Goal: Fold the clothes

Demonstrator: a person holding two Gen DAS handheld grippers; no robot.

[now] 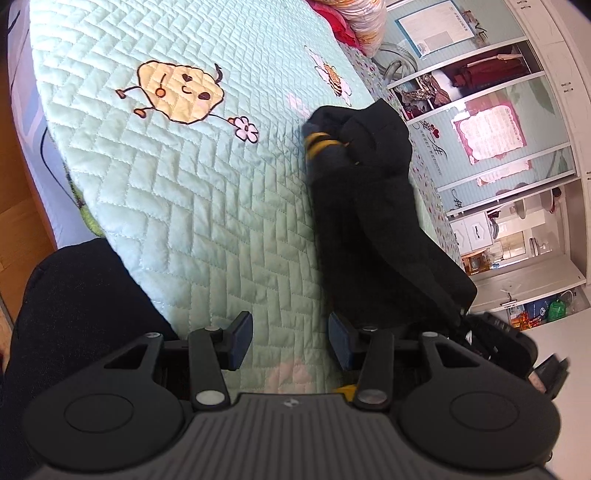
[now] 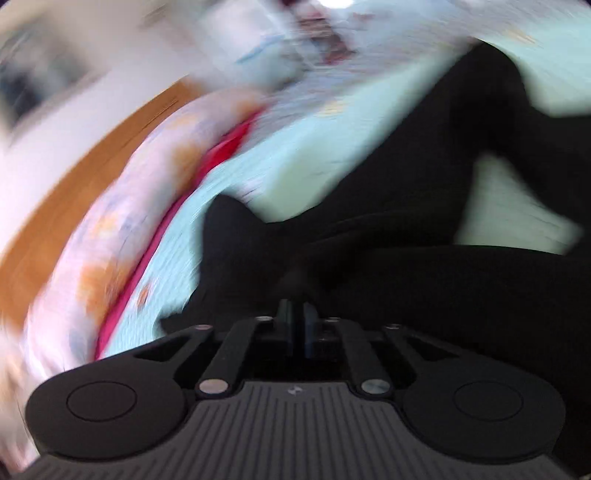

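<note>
Bed (image 1: 177,206) under a pale mint quilted cover, zigzag stitching; embroidered cartoon figure (image 1: 181,90) with stick limbs towards the far left, small pink flower (image 1: 246,128) beside it, a bee motif (image 1: 334,77) further back. Floral pillows with red trim (image 1: 354,22) heaped at the far end.

Black garment (image 1: 373,192) lies bunched along the right edge of the bed, running from the near corner towards the middle; a yellow-and-black striped cuff (image 1: 321,142) shows at its far end.

Left gripper (image 1: 290,341) hovers over the near edge of the bed, fingers roughly half apart, nothing between them; the right pad sits just beside the near end of the garment. Dark-clothed leg of the person (image 1: 74,295) at lower left.

Right gripper (image 2: 298,314): fingers drawn together, with black cloth (image 2: 424,229) bunched right at the tips; heavy blur, so cannot tell for sure whether fabric is pinched.

Room: wall of sliding wardrobe doors (image 1: 491,136) in pale blue with pink posters beyond the right side of the bed, open shelves between them, white floor below. Wooden floor (image 1: 22,229) on the left side. In the right wrist view a wooden headboard (image 2: 92,162) behind the pillows, all smeared.
</note>
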